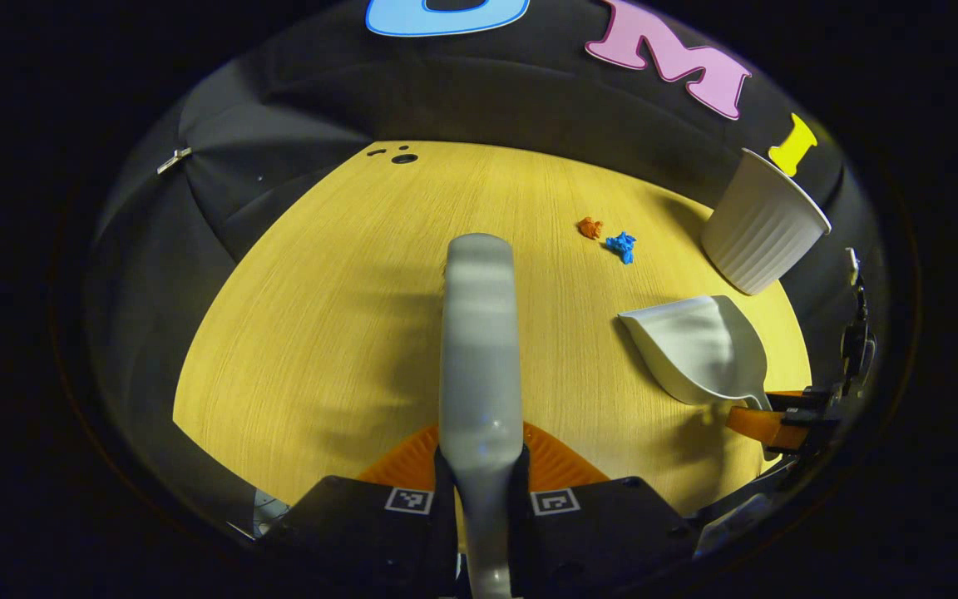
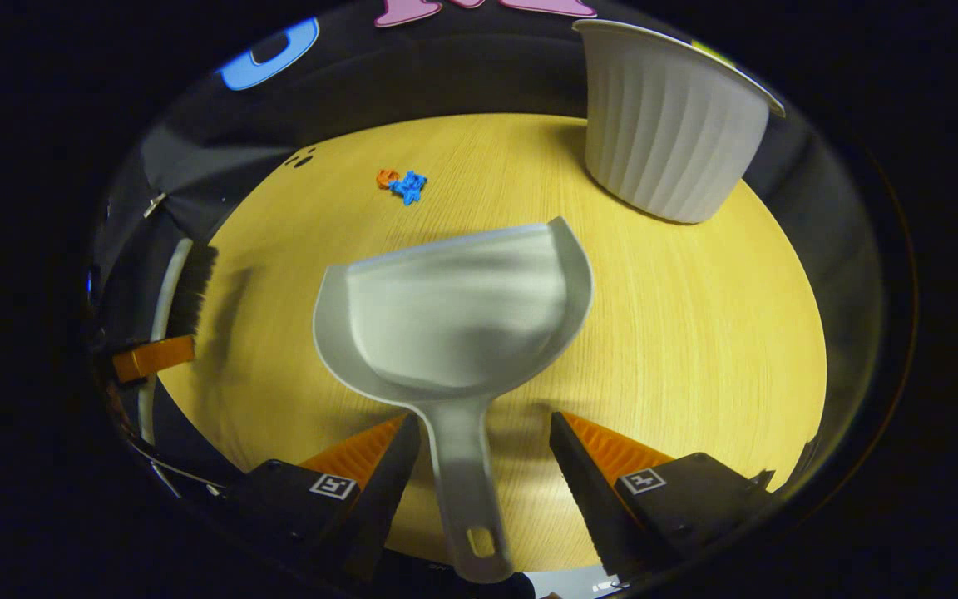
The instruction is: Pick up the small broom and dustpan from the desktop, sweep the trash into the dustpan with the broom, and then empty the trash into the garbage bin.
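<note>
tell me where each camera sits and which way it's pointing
Left gripper view: rides on the left tool, looking along the broom it grips, over the wooden desktop; its own fingers show at the bottom.
Right gripper view: rides on the right tool, looking down over the dustpan, its fingers either side of the handle, apart from it.
Shared: dustpan, broom, orange and blue trash, white garbage bin.

Dim booth, my light falls warm on the wooden tabletop (image 1: 346, 333). Broom handle (image 1: 479, 333) and dustpan (image 2: 454, 316) motion-blurred; soft shadows left of both. Fisheye bends the tabletop's edges.
</note>
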{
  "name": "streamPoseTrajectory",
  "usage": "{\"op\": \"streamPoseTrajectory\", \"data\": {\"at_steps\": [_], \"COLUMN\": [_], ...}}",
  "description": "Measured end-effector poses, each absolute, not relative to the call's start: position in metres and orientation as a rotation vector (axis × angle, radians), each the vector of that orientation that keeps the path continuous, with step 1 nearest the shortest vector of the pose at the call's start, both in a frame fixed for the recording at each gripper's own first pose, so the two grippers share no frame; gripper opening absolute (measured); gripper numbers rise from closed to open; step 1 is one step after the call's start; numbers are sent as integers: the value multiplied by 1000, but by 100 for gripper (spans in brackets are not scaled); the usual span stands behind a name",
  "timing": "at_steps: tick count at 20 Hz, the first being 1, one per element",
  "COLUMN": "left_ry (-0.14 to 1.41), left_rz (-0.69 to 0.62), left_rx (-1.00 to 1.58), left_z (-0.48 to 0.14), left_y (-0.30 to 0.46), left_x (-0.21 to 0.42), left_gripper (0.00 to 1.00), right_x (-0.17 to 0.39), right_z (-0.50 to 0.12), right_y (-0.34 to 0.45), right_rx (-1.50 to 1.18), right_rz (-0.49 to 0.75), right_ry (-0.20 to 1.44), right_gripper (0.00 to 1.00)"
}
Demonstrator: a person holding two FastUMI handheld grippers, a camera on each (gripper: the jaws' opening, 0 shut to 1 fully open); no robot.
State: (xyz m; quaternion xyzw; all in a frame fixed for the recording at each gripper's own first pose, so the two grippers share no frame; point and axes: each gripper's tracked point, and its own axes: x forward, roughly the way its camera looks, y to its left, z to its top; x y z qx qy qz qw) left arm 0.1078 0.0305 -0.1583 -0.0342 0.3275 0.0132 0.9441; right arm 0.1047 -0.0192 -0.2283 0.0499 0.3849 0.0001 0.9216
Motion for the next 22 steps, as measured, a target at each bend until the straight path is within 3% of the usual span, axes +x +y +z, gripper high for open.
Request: {"op": "streamPoseTrajectory", "data": {"at_steps": [2, 5, 7, 10, 14, 18, 19, 22], "left_ry": [670, 671, 670, 673, 690, 701, 706, 715], "left_rz": [46, 76, 86, 90, 71, 21, 1, -51], "left_rx": [-77, -95, -104, -102, -82, -29, -14, 55], "left_z": [-159, -158, -158, -158, -159, -152, -148, -135], "left_y": [31, 30, 28, 26, 17, 1, -4, -12], "left_x": [109, 111, 114, 122, 139, 170, 180, 216], "left_gripper": [28, 28, 29, 27, 31, 29, 29, 29], "right_x": [110, 117, 119, 121, 119, 116, 117, 115], "right_z": [-237, -238, -240, -240, -238, -239, -239, -238], "right_y": [-18, -17, -17, -18, -18, -19, -20, -26], "right_rx": [97, 86, 51, 23, 39, 119, 118, 68], "right_rz": [3, 5, 16, 42, 102, 152, 157, 166], "right_ry": [819, 825, 832, 839, 857, 916, 918, 911], "right_gripper": [97, 85, 72, 41, 36, 36, 30, 34]}}
